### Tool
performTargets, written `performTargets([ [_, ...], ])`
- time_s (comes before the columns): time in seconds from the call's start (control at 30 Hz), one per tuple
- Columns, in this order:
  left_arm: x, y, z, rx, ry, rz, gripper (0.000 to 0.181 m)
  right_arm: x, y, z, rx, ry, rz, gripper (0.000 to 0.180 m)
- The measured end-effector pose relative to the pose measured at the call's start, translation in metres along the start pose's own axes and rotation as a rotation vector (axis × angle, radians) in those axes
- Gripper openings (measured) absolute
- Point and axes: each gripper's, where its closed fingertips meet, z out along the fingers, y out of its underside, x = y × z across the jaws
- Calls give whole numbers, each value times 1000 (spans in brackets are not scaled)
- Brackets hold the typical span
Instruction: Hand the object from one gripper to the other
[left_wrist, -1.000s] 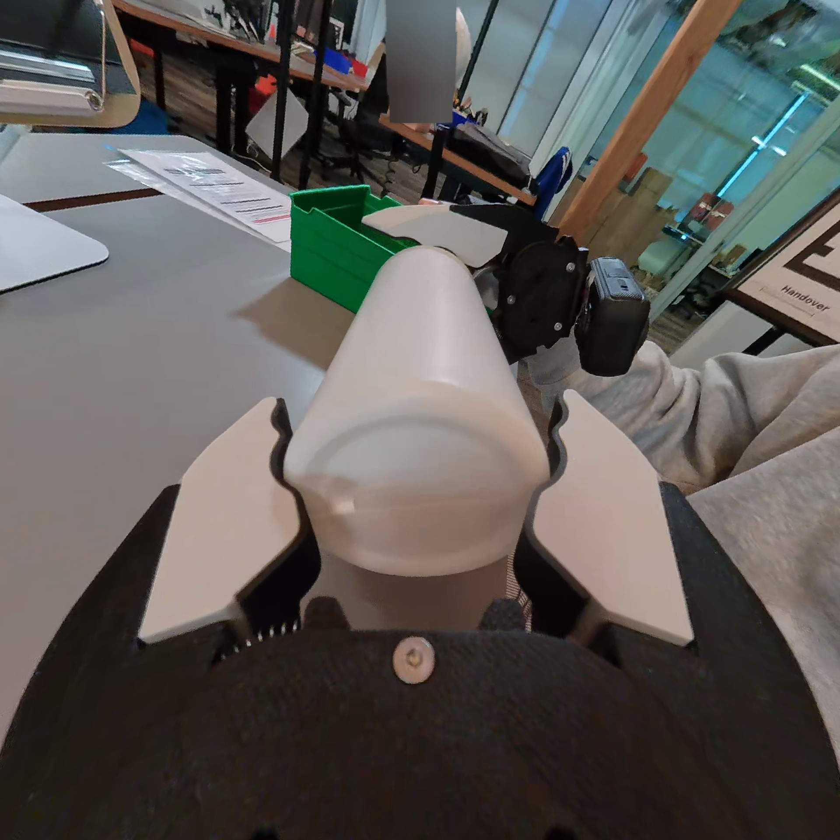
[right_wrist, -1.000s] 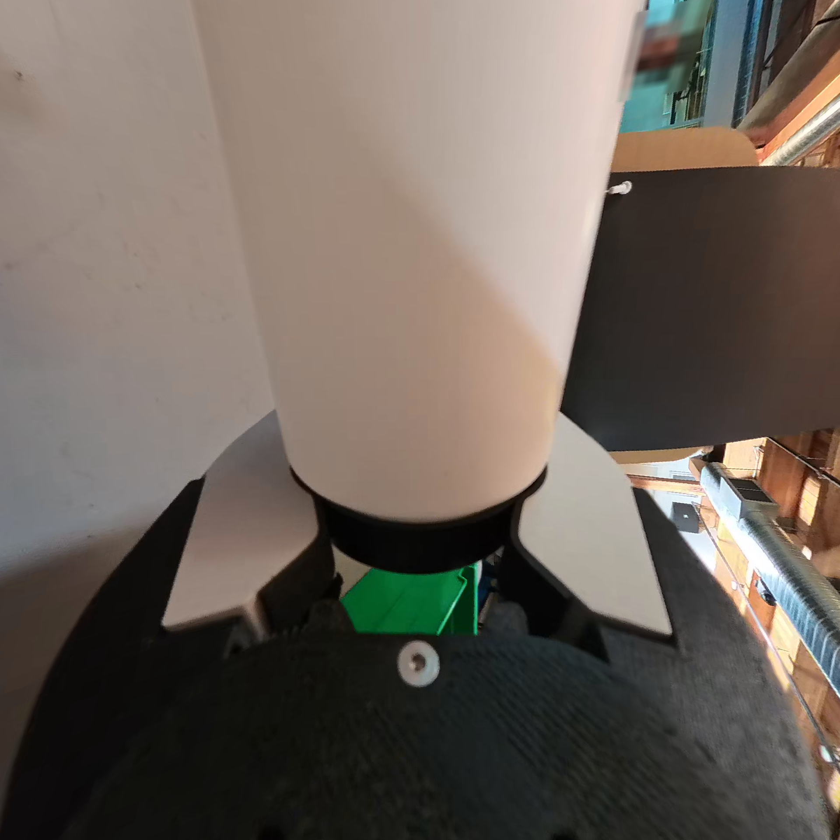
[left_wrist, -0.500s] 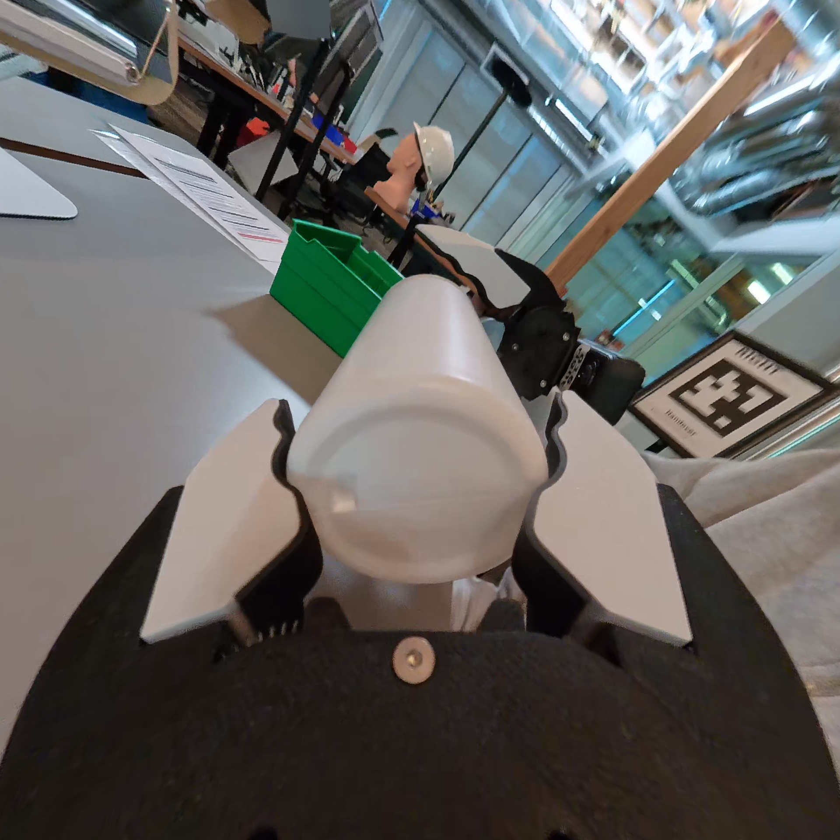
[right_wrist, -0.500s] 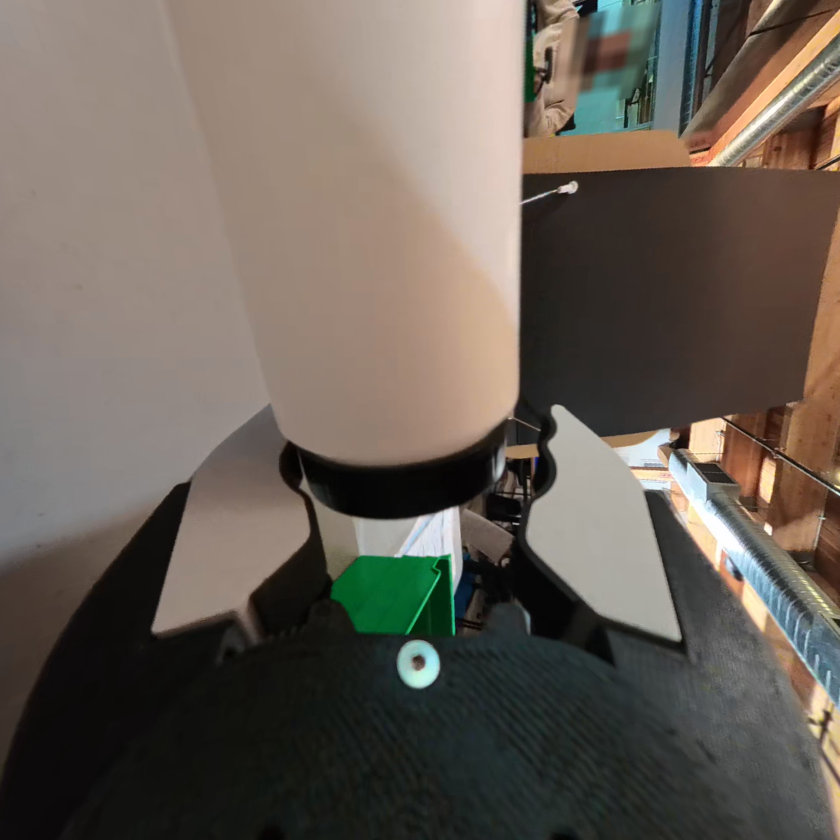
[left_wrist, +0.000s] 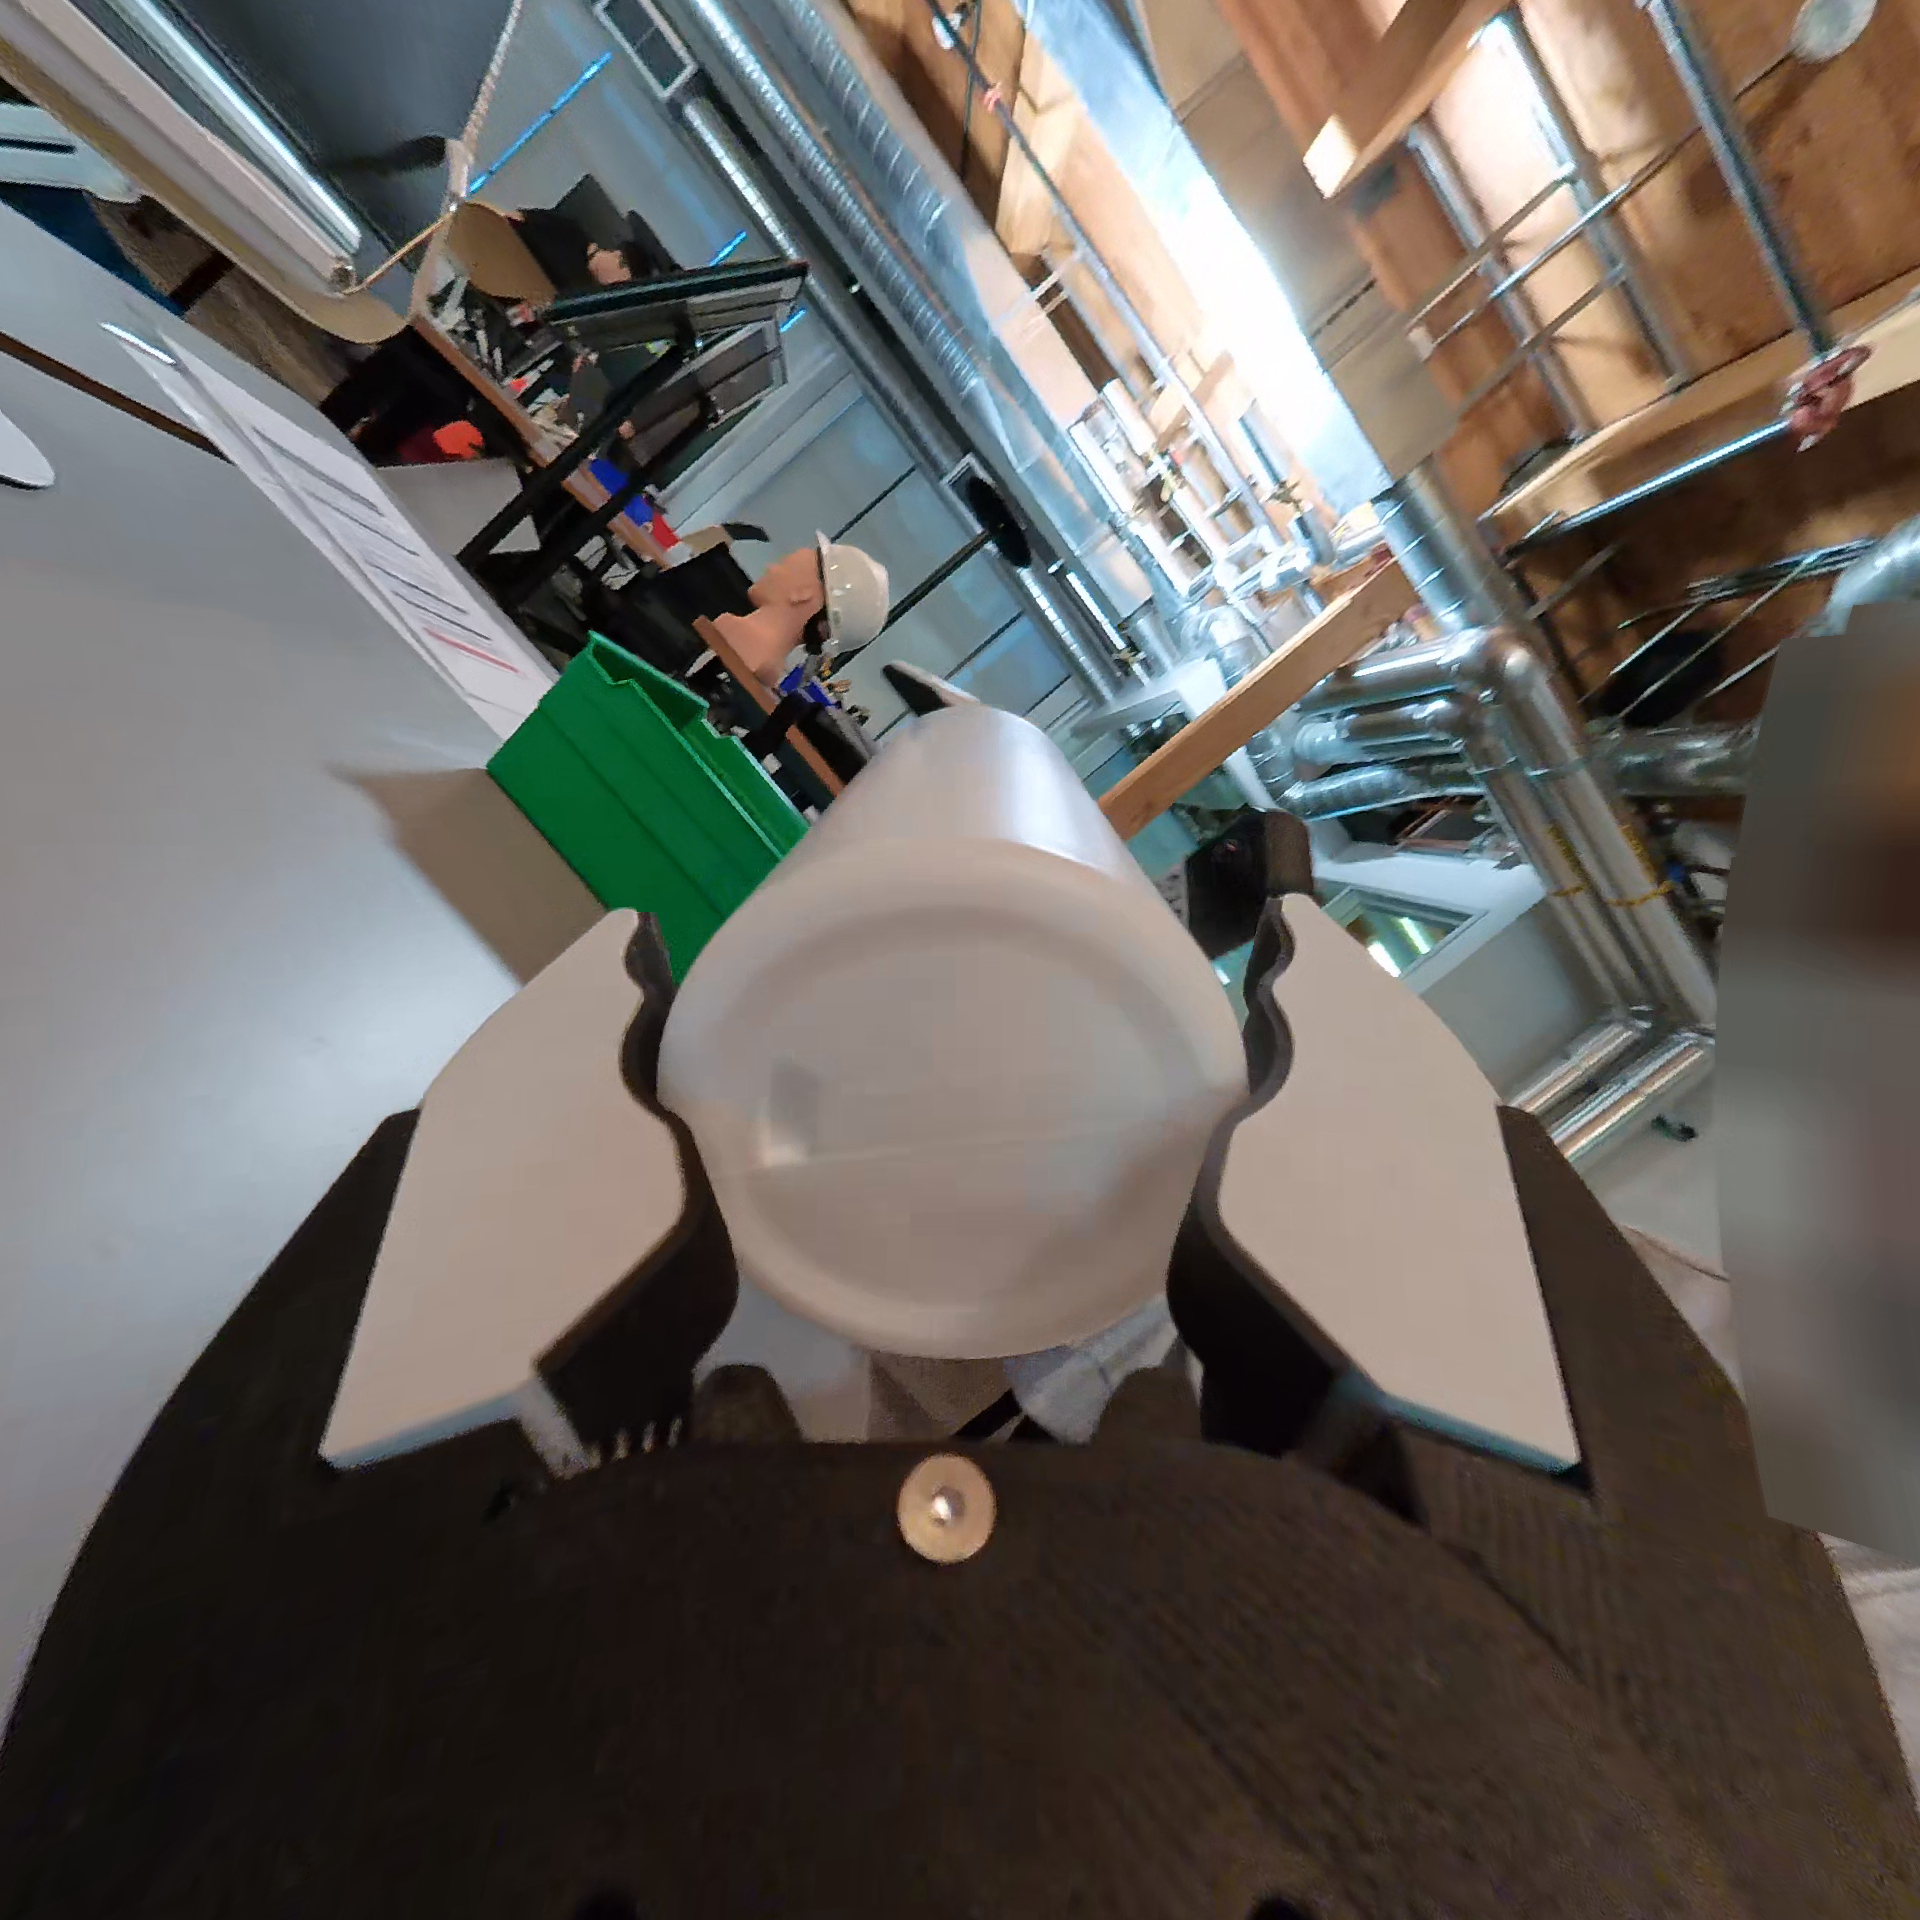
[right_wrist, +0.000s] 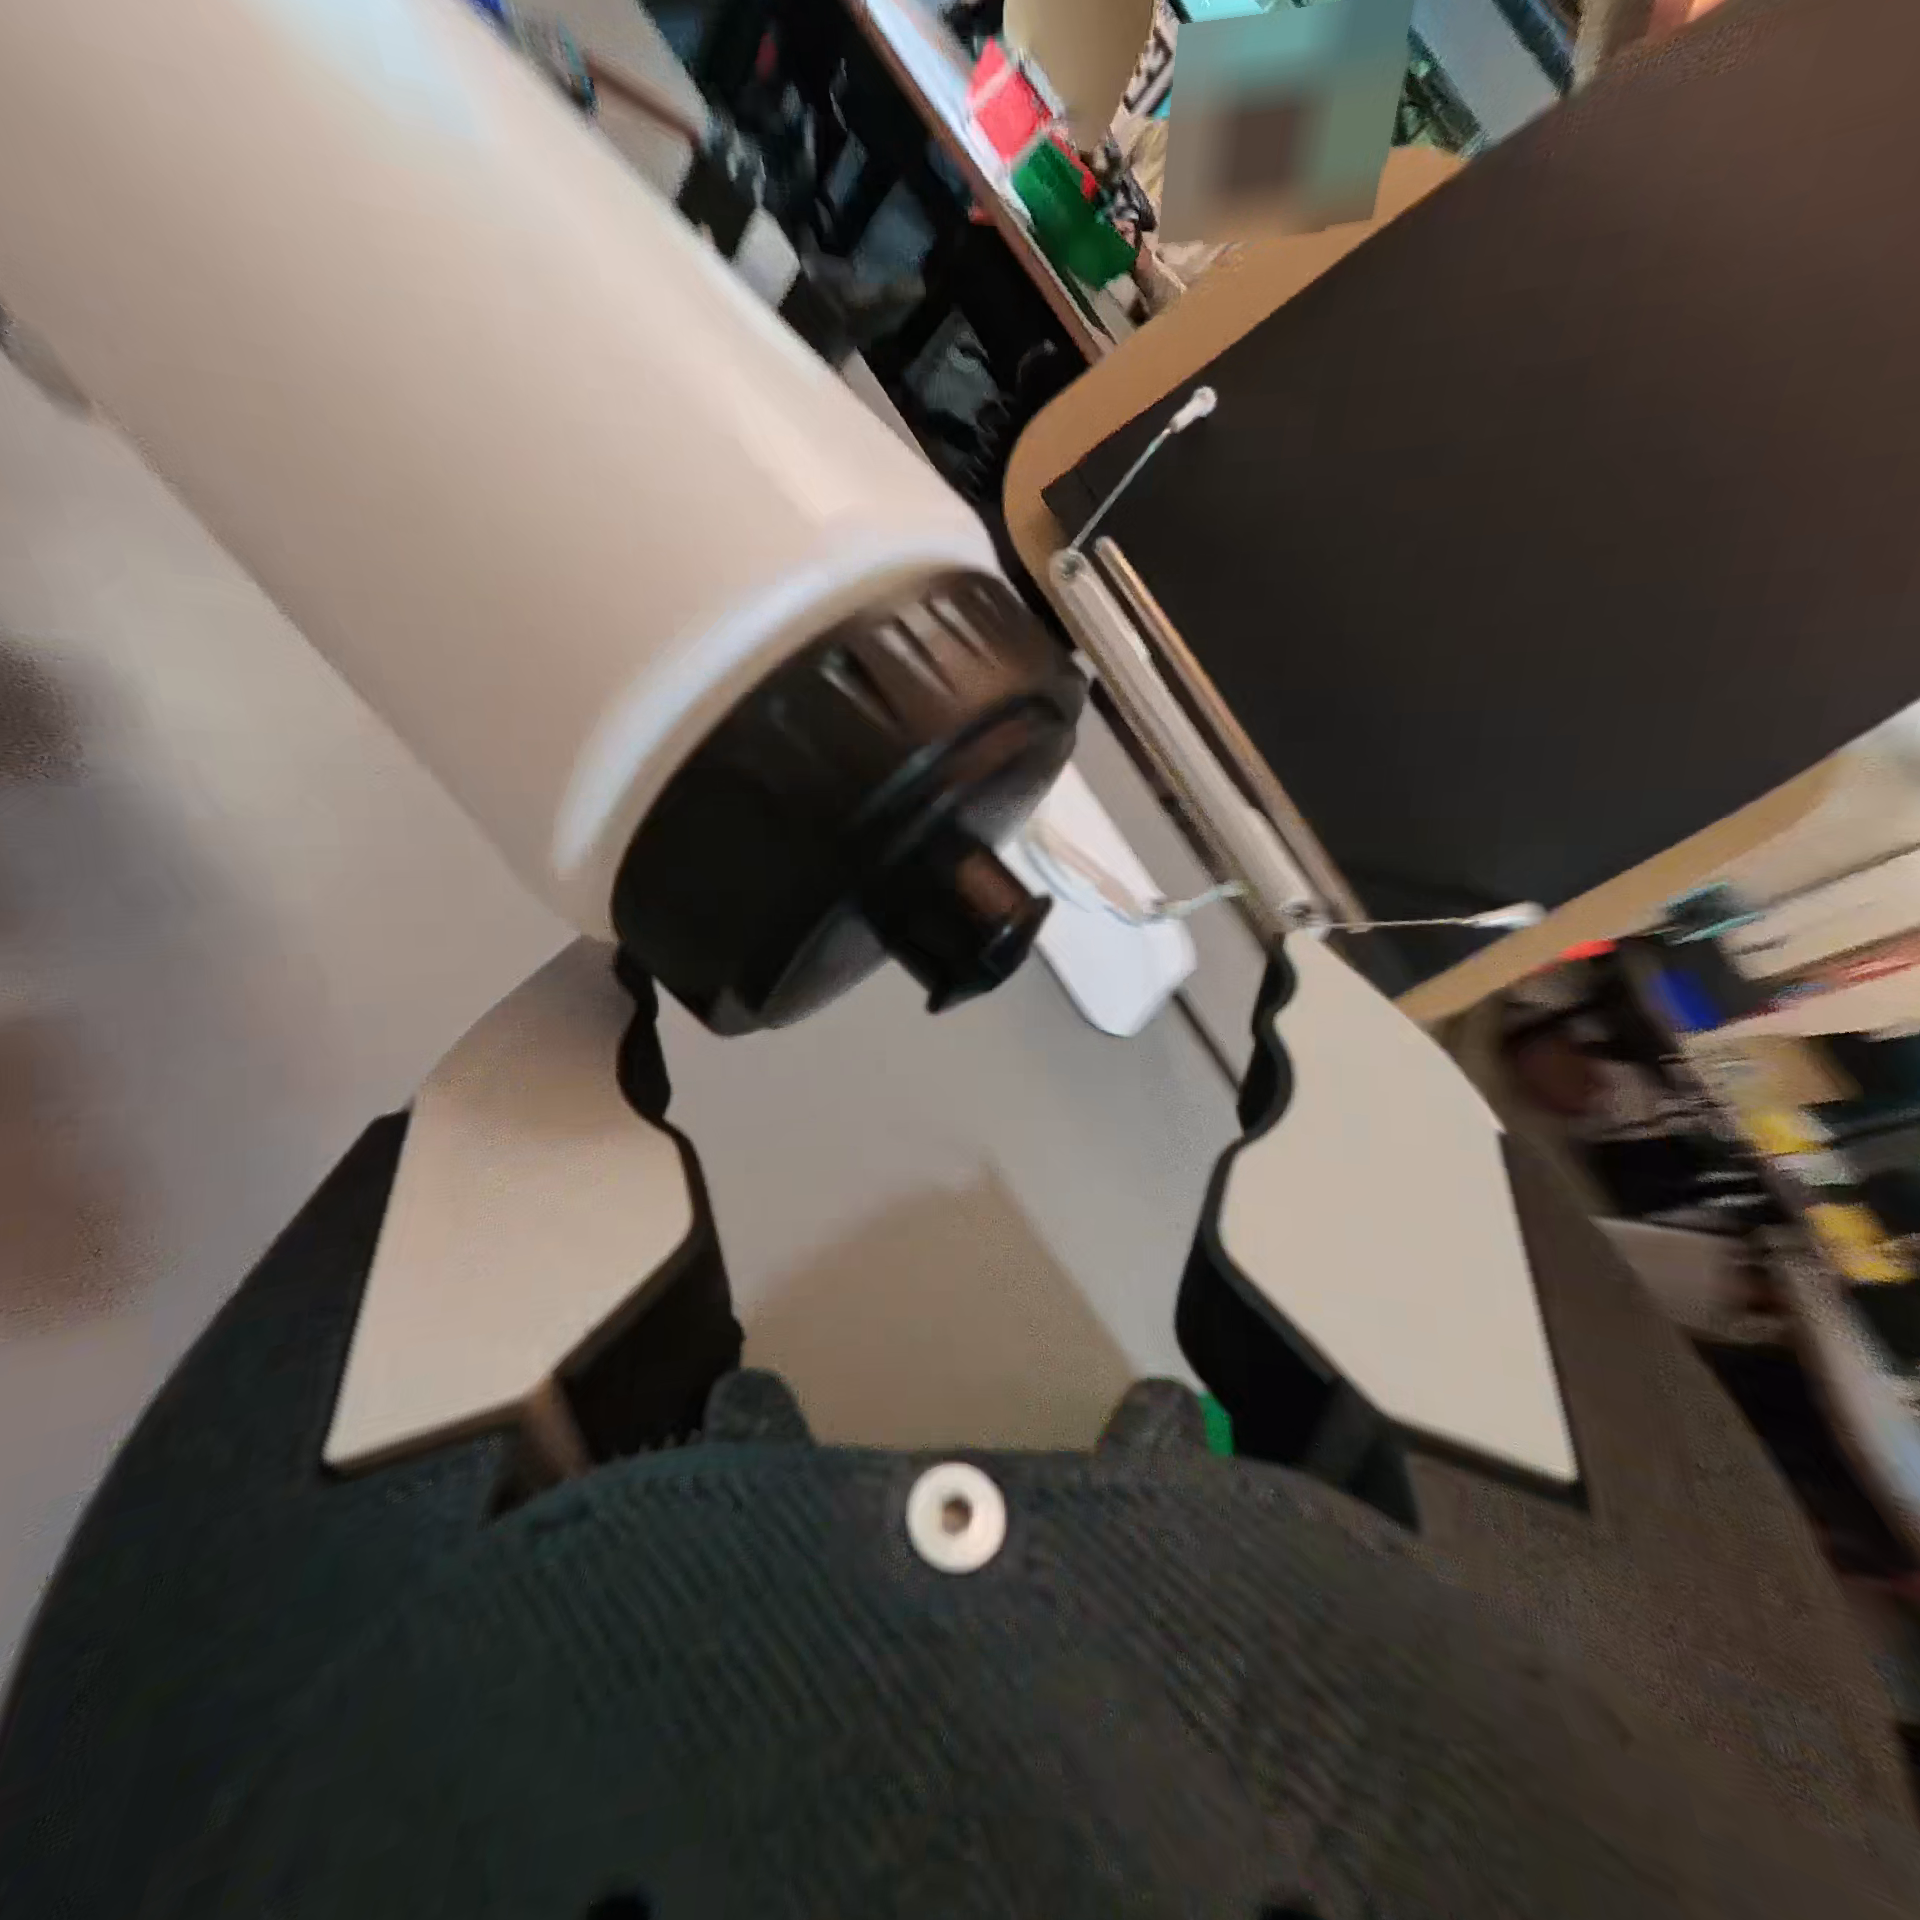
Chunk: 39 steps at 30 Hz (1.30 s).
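A white bottle (left_wrist: 951, 1122) with a black screw cap (right_wrist: 831, 821) is the object. My left gripper (left_wrist: 951, 987) is shut on the bottle's bottom end, which faces the left wrist camera. The bottle points away and up, and its far end hides most of the other gripper. In the right wrist view the bottle (right_wrist: 395, 416) lies across the upper left, cap end toward the camera. My right gripper (right_wrist: 951, 1029) is open and empty. The cap sits just above and beyond its left finger (right_wrist: 561, 1174), outside the jaws.
A green bin (left_wrist: 644, 790) stands on the grey table (left_wrist: 208, 935), with a printed sheet (left_wrist: 353, 540) behind it. A black panel with a tan rim (right_wrist: 1507, 468) fills the upper right of the right wrist view. A person's grey sleeve is at the left view's lower right.
My right gripper has opened, let go of the bottle's cap end and drawn back from it. My left gripper has kept its hold and tilted the bottle upward.
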Motion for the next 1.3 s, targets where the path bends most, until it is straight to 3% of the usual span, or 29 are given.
performTargets([
  [0.1,5,-1,2,37,59,-44,108,-8,-13,0,146,-157,367,110],
  [0.23,6,5,9,72,109,-92,108,-13,-54,-18,504,-473,898,109],
  [0.37,5,23,23,36,133,-115,108,-3,-72,-36,729,-622,1168,107],
  [0.63,11,37,30,1,207,-122,108,12,-78,-52,840,-574,1189,95],
  [0.83,2,48,34,-48,168,-96,108,14,-80,-56,777,-578,1126,95],
  [0.97,-6,39,25,-36,118,-70,122,14,-80,-57,699,-585,1055,95],
  [1.1,-3,35,18,-114,21,131,128,3,-79,-56,540,-657,950,95],
  [1.3,-6,95,36,-482,-125,564,137,-21,-75,-55,294,-714,806,95],
])
